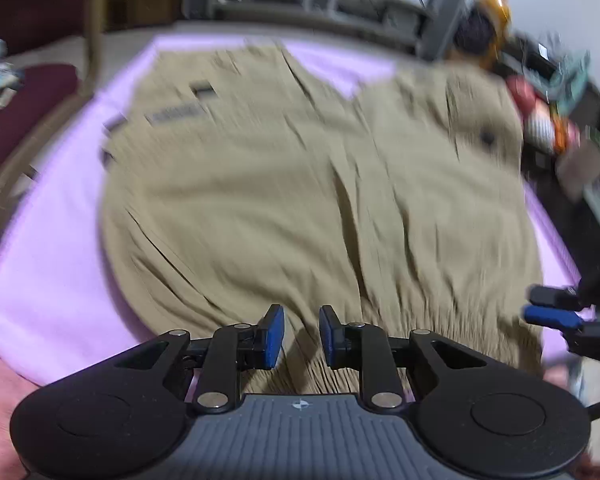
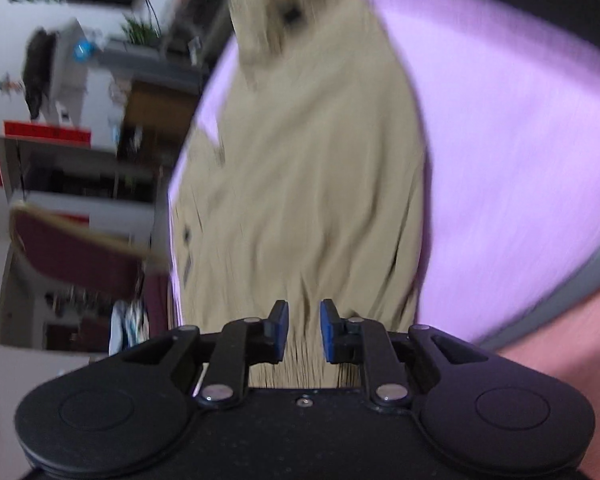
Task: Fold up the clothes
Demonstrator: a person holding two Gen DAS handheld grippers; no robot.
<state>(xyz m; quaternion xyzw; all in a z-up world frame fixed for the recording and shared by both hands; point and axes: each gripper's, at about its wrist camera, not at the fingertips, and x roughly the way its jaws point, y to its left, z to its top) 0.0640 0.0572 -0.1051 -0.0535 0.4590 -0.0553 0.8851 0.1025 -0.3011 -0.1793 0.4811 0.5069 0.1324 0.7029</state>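
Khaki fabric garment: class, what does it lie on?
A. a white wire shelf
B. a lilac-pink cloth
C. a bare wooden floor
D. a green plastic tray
B: the khaki fabric garment is spread on the lilac-pink cloth, which shows around its edges.

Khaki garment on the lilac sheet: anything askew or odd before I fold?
The khaki garment lies spread but wrinkled on the lilac sheet, its gathered near edge bunched. No tear or stain shows, though both views are blurred.
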